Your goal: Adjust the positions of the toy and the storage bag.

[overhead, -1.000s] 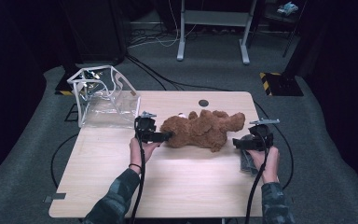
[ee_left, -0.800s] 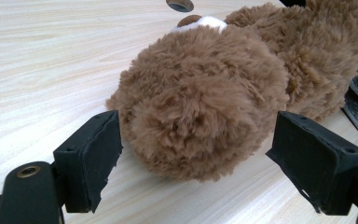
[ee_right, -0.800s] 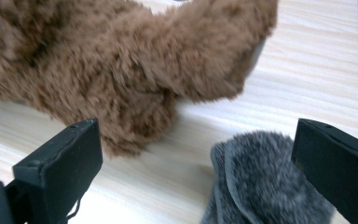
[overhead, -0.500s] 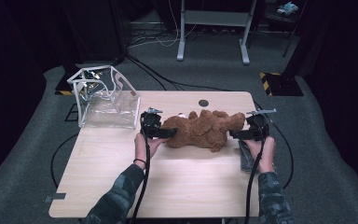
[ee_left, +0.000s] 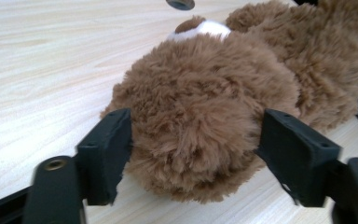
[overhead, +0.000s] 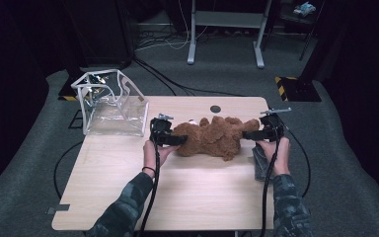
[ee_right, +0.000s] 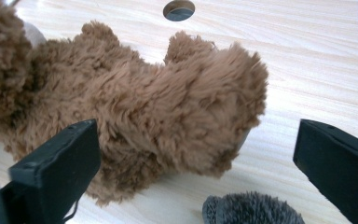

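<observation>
A brown plush teddy bear [overhead: 212,138] lies on its side in the middle of the wooden table [overhead: 202,197]. My left gripper [overhead: 177,140] is at its left end. In the left gripper view the two black jaws stand open on either side of the bear's head [ee_left: 200,121], with the fur brushing both pads. My right gripper [overhead: 246,134] is at the bear's right end. In the right gripper view its jaws are spread wide around the bear's leg [ee_right: 168,107]; the left jaw is close to the fur and the right jaw stands well clear.
A clear plastic bag with white edging [overhead: 111,103] stands at the table's back left corner. A grey fuzzy item [overhead: 261,165] lies by the right hand, also low in the right gripper view [ee_right: 251,207]. A round hole [overhead: 215,108] sits near the back edge.
Both grippers have closed in on the bear: the left slid right onto the head, the right moved left and forward until its jaws straddle the leg.
</observation>
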The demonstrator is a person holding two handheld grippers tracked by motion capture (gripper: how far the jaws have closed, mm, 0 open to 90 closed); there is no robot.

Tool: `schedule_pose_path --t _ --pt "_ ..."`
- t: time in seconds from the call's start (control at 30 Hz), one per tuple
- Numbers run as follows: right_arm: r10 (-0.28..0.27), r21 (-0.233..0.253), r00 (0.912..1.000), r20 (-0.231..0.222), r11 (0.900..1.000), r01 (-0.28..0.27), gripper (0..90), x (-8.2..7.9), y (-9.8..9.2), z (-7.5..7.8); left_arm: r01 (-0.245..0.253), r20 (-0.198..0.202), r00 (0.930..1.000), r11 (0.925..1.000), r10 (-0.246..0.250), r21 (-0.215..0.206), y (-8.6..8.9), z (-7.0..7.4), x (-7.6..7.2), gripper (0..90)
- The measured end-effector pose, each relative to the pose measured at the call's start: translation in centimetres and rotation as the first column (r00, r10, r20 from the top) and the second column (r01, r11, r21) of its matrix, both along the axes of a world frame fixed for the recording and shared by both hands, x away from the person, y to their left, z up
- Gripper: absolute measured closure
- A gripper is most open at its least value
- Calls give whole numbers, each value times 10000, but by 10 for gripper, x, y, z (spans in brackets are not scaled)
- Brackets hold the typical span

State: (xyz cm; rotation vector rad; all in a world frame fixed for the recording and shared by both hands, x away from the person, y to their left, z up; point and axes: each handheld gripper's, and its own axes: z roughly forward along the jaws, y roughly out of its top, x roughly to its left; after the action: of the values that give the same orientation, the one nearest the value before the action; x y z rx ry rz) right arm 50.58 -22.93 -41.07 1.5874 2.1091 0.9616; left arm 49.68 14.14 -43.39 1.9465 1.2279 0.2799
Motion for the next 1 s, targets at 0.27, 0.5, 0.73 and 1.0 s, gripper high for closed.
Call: schedule_pose_path --t 0.27,0.5,0.73,1.0 --pt "60 110 9996 -280 9999 -57 162 8 5 -2 33 -104 9999 10000 -33 -2 -1 -3 0 406" --pt "121 222 9995 -282 9997 -115 258 10 3 -5 120 -56 9999 9999 -120 -5 1 -3 0 423" --pt "211 297 9996 -195 9993 -205 385 12 1 -8 299 -134 9995 9995 -298 96 2 -4 2 514" --pt "252 232 9994 -248 9994 -246 680 12 8 -13 550 69 9984 9980 -553 313 -1 -7 1 735"
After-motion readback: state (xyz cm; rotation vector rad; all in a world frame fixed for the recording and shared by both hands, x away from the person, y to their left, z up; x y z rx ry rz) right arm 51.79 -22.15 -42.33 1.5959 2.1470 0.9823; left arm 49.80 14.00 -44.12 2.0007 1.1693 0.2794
